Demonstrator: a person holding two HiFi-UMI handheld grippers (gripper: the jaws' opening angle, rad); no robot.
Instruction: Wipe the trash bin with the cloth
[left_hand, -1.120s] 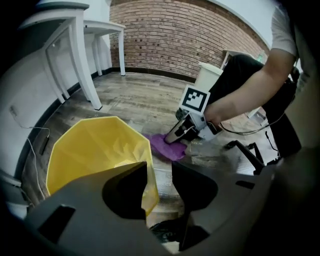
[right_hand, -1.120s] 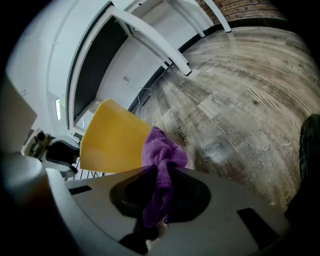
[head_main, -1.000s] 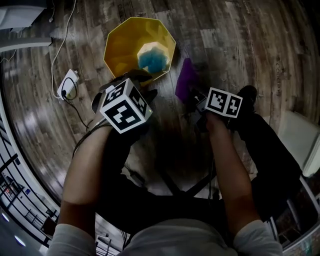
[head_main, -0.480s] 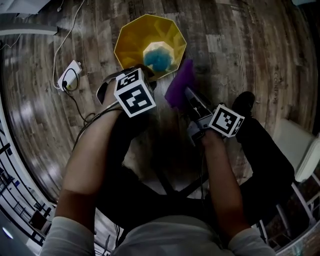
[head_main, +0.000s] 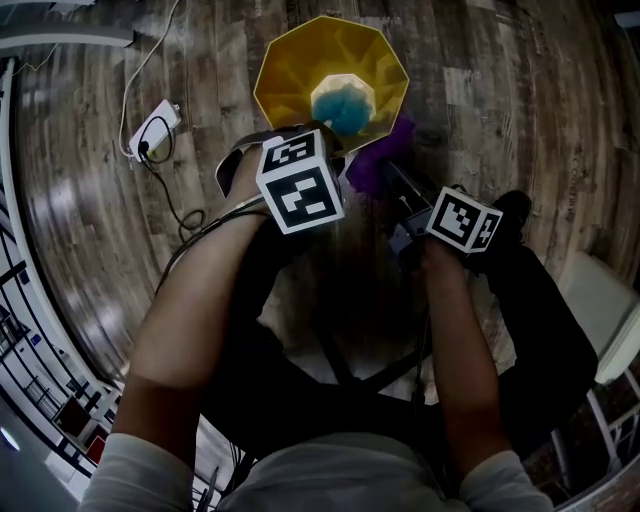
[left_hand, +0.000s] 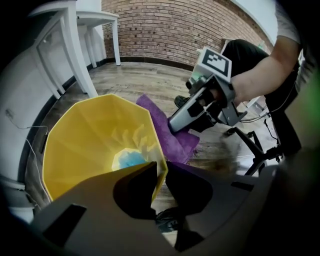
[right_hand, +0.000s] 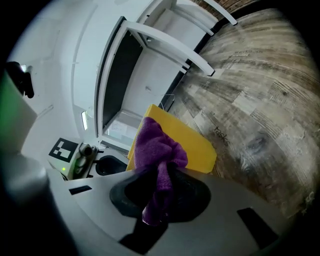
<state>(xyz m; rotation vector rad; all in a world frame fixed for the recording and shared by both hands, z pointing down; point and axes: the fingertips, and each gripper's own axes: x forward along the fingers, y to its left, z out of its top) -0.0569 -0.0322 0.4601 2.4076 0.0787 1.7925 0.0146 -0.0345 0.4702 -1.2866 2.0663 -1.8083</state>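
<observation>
A yellow faceted trash bin stands on the wood floor with a blue wad at its bottom. My left gripper is at the bin's near rim. In the left gripper view its jaws are closing, and the thin yellow rim sits between the left gripper pads, touching both. My right gripper is shut on a purple cloth that bunches against the bin's outer wall. The head view shows the cloth at the bin's right side.
A white plug block with a cable lies on the floor left of the bin. White table legs stand behind it, with a brick wall beyond. A black stool base and a white seat are at the right.
Both grippers have moved forward to the bin. The purple cloth went from the floor right of the bin up against its wall. The left gripper's jaws came onto the near rim.
</observation>
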